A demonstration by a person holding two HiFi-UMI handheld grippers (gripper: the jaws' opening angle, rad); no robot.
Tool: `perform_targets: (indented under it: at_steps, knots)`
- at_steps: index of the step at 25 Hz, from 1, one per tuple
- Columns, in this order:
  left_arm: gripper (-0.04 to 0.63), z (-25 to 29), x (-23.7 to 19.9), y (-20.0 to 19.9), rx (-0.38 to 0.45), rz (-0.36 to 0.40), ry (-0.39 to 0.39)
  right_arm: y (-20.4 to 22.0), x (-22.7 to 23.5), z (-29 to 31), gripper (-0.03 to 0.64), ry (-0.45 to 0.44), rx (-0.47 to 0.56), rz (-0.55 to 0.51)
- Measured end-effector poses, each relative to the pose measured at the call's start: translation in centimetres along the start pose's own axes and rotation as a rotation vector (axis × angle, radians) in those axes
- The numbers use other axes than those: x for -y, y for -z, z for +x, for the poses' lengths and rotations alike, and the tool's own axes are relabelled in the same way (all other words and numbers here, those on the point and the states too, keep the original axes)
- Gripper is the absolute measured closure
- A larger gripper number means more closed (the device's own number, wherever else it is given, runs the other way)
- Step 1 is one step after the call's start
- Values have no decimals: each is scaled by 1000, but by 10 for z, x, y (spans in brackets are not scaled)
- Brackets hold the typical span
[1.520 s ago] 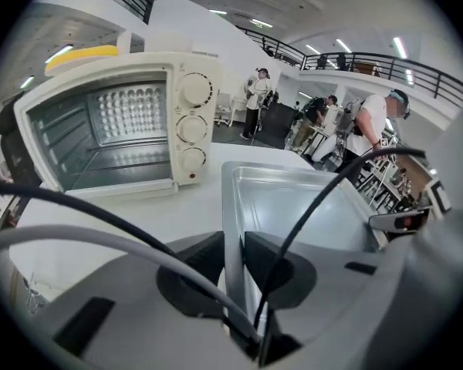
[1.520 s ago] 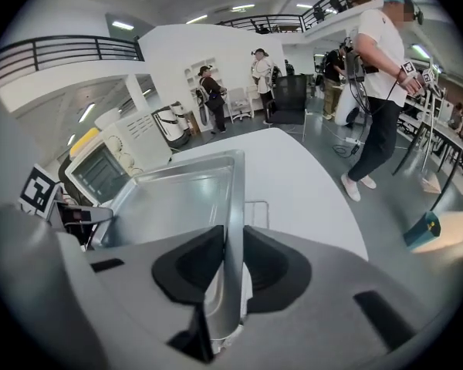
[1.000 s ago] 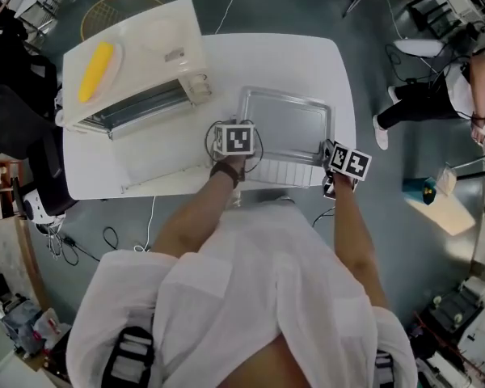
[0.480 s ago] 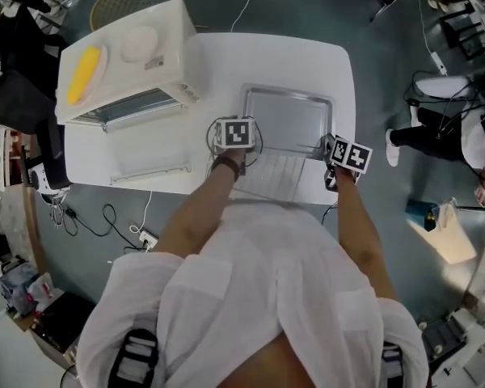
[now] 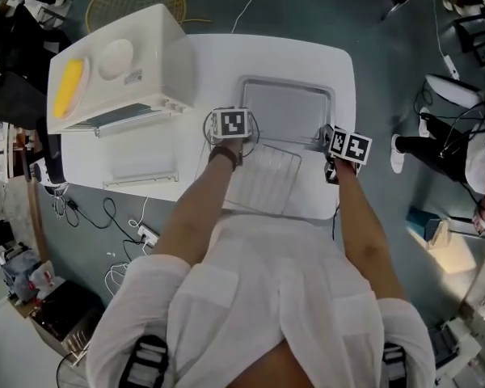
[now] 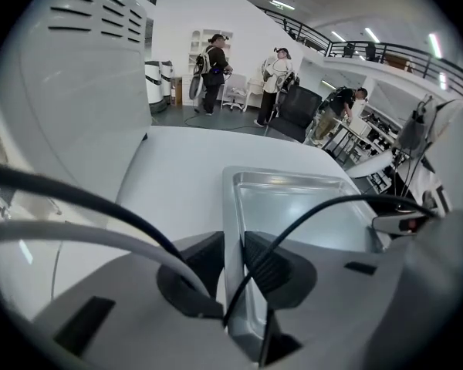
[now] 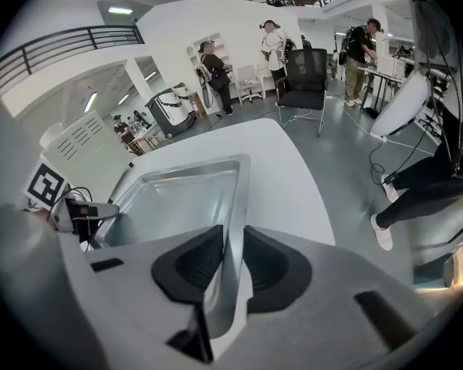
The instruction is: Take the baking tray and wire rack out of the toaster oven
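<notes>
Two-handed hold on the baking tray, which is already out of the oven
Tabletop carries the toaster oven at left, door open; baking tray is level to its right, wire rack flat just nearer the person, both out. Left gripper and right gripper have fingers clamped on opposite side rims, likely to keep the tray level; can't tell if it's touched down

- No word, brand or number can be read anywhere;
- toaster oven: small label on its top, print too small to read;
- left hand-held gripper, right hand-held gripper: black-and-white square markers, no letters.
</notes>
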State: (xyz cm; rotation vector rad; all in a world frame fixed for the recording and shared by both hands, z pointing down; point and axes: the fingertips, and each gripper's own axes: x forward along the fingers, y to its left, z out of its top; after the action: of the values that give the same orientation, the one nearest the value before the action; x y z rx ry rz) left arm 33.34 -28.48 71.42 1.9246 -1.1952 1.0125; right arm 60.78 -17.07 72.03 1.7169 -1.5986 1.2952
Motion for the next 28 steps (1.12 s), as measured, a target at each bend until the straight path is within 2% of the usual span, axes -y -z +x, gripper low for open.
perform_targets:
  at_steps: [6,11,14,17,28]
  knots:
    - [522,21,3,-14,-12,24,16,-4,6,14,532,-18,-21,14]
    - [520,35,5,-8,-63,-13,47,-3,9,21,535,-14,-45,14]
    - [520,39,1,-18,-33,-12,31,-5,8,25,535,-17,-36,24]
    - [518,38,3,-14,-57,-62,51,-8,9,25,535,-17,-29,25]
    - [485,28,2,-15,-73,-25,56,-8,5,21,486,7,-41,-42]
